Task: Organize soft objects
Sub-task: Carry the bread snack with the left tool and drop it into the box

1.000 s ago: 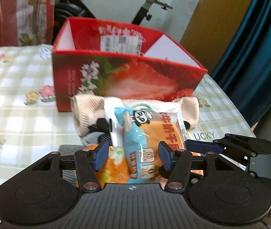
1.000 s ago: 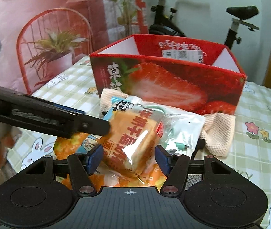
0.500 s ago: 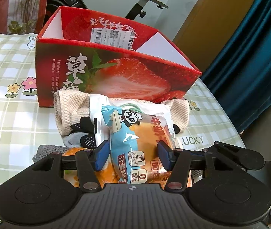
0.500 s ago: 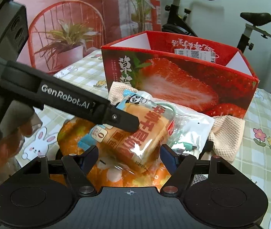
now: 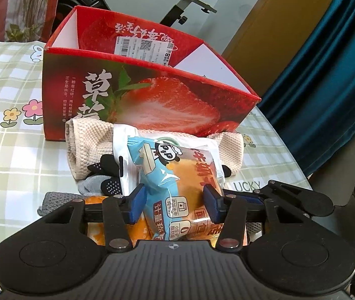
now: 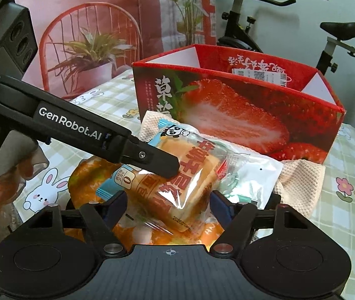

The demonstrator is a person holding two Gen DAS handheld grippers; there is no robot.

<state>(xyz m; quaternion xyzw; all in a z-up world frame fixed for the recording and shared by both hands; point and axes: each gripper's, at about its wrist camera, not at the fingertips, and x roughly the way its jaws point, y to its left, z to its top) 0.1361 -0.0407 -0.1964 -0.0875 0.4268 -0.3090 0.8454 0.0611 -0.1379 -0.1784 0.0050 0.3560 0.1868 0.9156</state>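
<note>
Big strawberry box (image 5: pixel 137 80) sits open at the back, the soft stuff piled right in front. Bread packet (image 5: pixel 177 187) is on top. Left gripper (image 5: pixel 173 206) has just been closing and now pinches it; right gripper (image 6: pixel 168 206) straddles it, not touching. Next: lift it over the wall without squashing.

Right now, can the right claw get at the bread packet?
Probably yes: the bread packet lies on top of the pile between the right claw fingers, nothing covering it; only the left claw shares it.
</note>
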